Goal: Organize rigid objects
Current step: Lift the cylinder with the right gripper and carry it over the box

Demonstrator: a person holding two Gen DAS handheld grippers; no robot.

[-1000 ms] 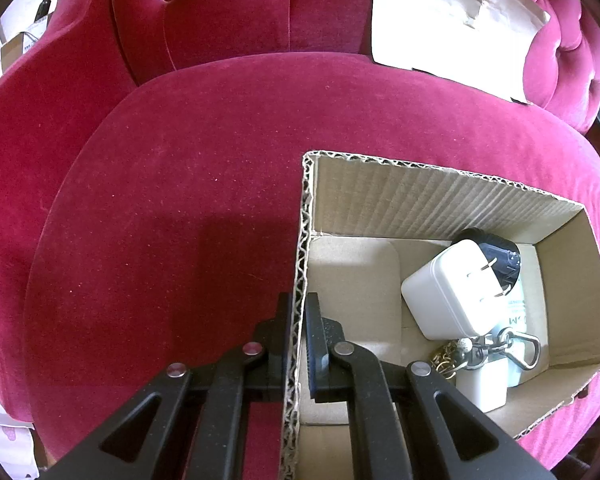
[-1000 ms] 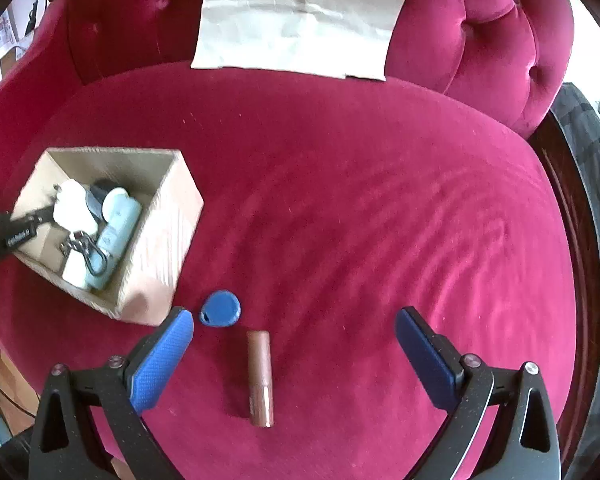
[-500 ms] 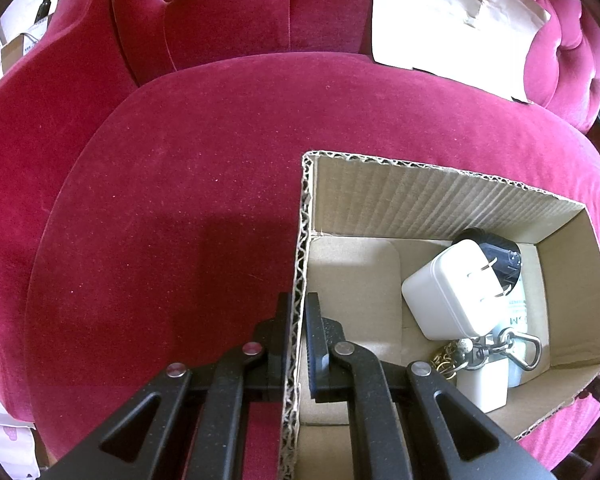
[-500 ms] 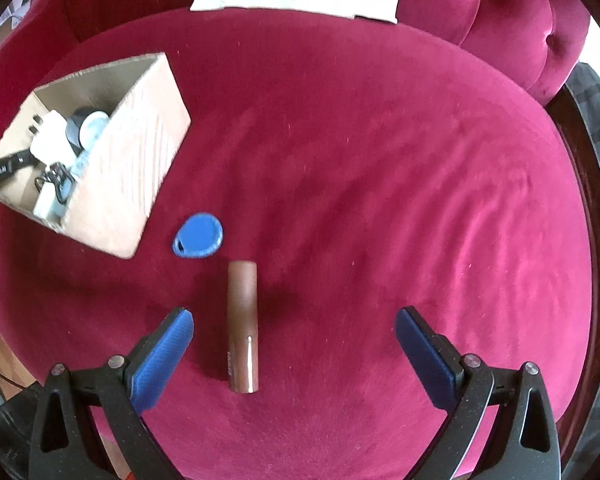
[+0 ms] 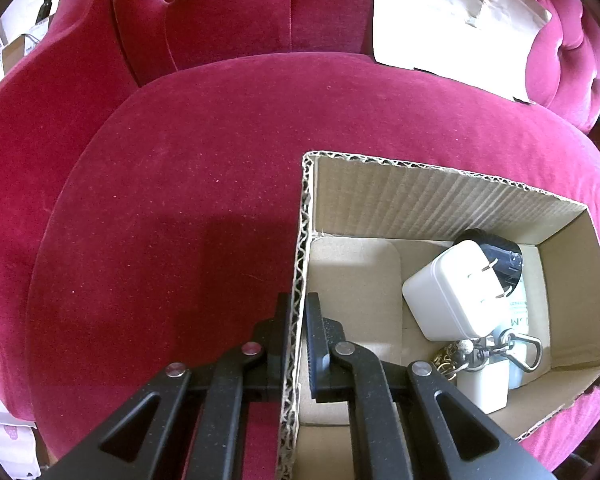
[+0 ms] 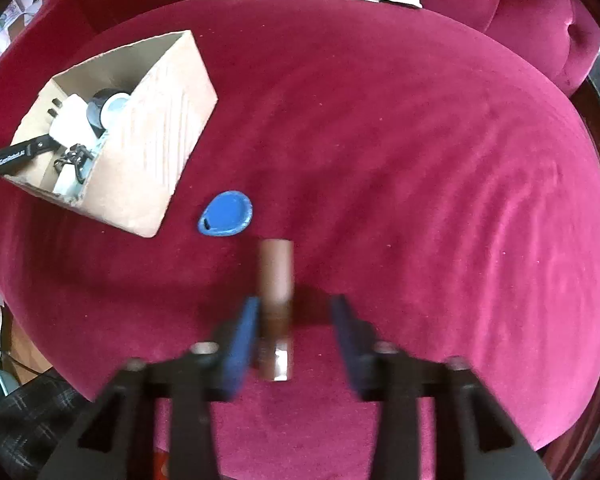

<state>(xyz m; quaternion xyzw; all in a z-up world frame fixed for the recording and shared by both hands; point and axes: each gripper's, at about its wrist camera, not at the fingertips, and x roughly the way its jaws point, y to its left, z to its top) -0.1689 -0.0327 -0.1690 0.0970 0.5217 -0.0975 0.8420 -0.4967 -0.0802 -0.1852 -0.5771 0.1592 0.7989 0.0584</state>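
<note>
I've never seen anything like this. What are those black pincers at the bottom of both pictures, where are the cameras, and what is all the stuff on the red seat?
There is no robot here: a person holds a two-finger gripper in each hand, and each carries a wide-angle camera looking along its fingers.

In the left camera's picture, the left gripper is shut on the wall of a cardboard box. Inside lie a white plug adapter, a black cylindrical thing and a metal clasp on a chain.

In the right camera's picture, the right gripper points down at a red velvet seat. Its blue-padded jaws are closing around a brown tube, which lies between them; the picture is blurred. A blue key fob lies between tube and box.
</note>
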